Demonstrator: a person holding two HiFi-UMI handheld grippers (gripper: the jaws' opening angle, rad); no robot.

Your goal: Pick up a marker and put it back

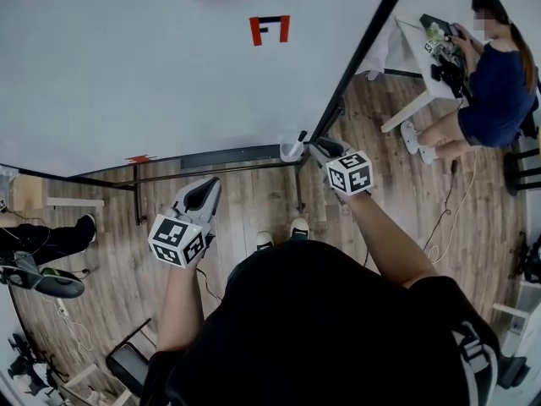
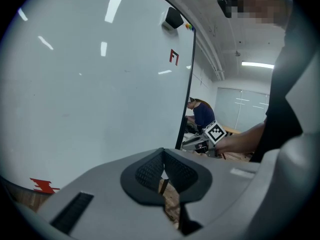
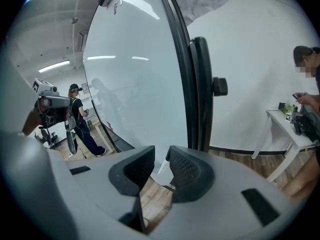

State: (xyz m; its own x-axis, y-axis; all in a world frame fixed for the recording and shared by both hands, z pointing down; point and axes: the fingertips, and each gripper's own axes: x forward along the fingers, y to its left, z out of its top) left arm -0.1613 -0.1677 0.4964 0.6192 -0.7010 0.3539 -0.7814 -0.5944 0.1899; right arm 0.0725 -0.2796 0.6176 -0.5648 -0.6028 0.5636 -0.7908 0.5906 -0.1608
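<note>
Marker (image 1: 301,136), a slim dark rod: report position. (Inspector)

It appears to stand upright in the small round white cup (image 1: 291,150), just right of centre in the head view. The cup sits at the lower right corner of the glossy white whiteboard (image 1: 169,74). The marker is too small to confirm its cap or colour. (Operator)

Tong state? (Inspector)

The left gripper (image 2: 163,160), grey moulded plastic, has its ribbed black pads pressed together with nothing between them. It sits lower left of centre, over the brown wood-plank floor (image 1: 254,201). The right gripper (image 3: 161,160), of the same build, has its pads parted and grasps nothing. A pale slim shape shows beyond the gap, and the tips are just beside the cup. (Operator)

Task progress? (Inspector)

Not settled. A marker in its cup with both tools empty fits either a reach ahead of lifting or a release on its return. (Operator)

Materials? (Inspector)

The board is smooth and reflective, edged by a matt black post (image 1: 359,53). The pads look rubbery, with a fine grid texture. (Operator)
</note>
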